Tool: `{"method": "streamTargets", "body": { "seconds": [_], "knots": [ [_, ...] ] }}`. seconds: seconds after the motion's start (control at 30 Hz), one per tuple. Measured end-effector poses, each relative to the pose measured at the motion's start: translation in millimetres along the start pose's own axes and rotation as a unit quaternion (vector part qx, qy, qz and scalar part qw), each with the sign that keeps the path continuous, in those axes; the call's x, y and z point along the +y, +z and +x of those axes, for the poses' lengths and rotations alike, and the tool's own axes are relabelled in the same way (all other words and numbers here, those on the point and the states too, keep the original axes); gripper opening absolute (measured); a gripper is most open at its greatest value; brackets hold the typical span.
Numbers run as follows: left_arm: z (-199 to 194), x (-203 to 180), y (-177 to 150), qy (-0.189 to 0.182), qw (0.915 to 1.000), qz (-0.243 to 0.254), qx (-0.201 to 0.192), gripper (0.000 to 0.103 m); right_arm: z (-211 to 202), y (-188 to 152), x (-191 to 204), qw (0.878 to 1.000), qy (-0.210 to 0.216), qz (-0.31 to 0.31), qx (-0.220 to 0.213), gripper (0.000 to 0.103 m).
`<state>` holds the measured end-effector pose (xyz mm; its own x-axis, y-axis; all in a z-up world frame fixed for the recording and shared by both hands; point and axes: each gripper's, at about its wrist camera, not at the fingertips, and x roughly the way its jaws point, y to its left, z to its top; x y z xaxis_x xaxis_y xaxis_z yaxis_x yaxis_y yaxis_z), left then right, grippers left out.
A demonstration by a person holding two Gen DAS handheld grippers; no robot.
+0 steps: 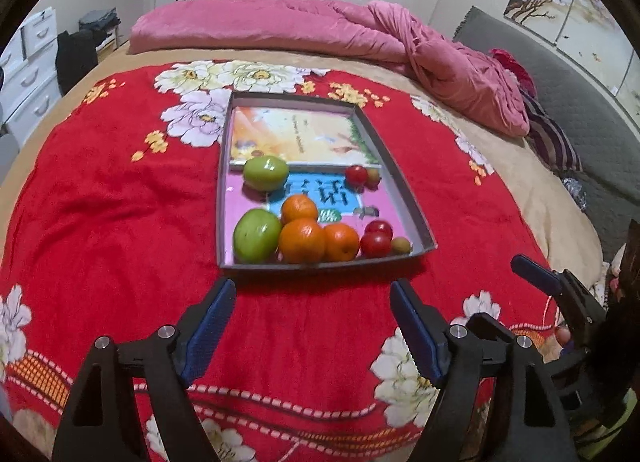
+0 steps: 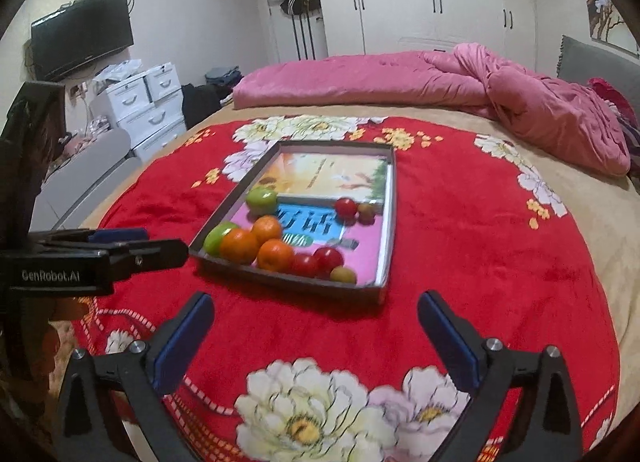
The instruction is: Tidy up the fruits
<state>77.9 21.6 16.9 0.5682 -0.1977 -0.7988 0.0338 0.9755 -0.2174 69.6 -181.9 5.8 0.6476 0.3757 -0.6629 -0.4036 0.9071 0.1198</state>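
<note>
A shallow grey box (image 1: 404, 186) (image 2: 390, 222) lies on the red flowered blanket and holds the fruit. In its near end sit a green apple (image 1: 256, 236) (image 2: 214, 238), three oranges (image 1: 302, 240) (image 2: 276, 256), two red fruits (image 1: 376, 242) (image 2: 328, 258) and a small yellowish fruit (image 1: 401, 246) (image 2: 343, 275). Farther back lie another green apple (image 1: 266, 172) (image 2: 262, 200), a red fruit (image 1: 356, 175) (image 2: 345, 208) and a small brownish fruit (image 1: 373, 177) (image 2: 366, 212). My left gripper (image 1: 312, 302) is open and empty just short of the box. My right gripper (image 2: 316, 316) is open and empty, also short of it.
Two picture books (image 1: 296, 134) (image 2: 328, 174) line the box floor. A pink duvet (image 1: 360, 34) (image 2: 480, 82) is bunched at the far side of the bed. White drawers (image 2: 148, 106) and a TV (image 2: 80, 36) stand left. The other gripper shows at each view's edge (image 1: 560, 294) (image 2: 100, 254).
</note>
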Motion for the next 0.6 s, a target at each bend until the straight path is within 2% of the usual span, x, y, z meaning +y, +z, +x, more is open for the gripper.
{"method": "streamTargets", "body": {
  "seconds": [0.23, 0.6],
  "knots": [
    [0, 4, -17, 0.004, 0.9999, -0.004, 0.016, 0.08, 1, -17, 5, 0.999, 0.002, 0.032, 0.025, 0.102],
    [5, 0, -28, 0.007, 0.9995, -0.01, 0.029, 0.08, 1, -18, -2, 0.998, -0.02, 0.045, 0.024, 0.102]
  ]
}}
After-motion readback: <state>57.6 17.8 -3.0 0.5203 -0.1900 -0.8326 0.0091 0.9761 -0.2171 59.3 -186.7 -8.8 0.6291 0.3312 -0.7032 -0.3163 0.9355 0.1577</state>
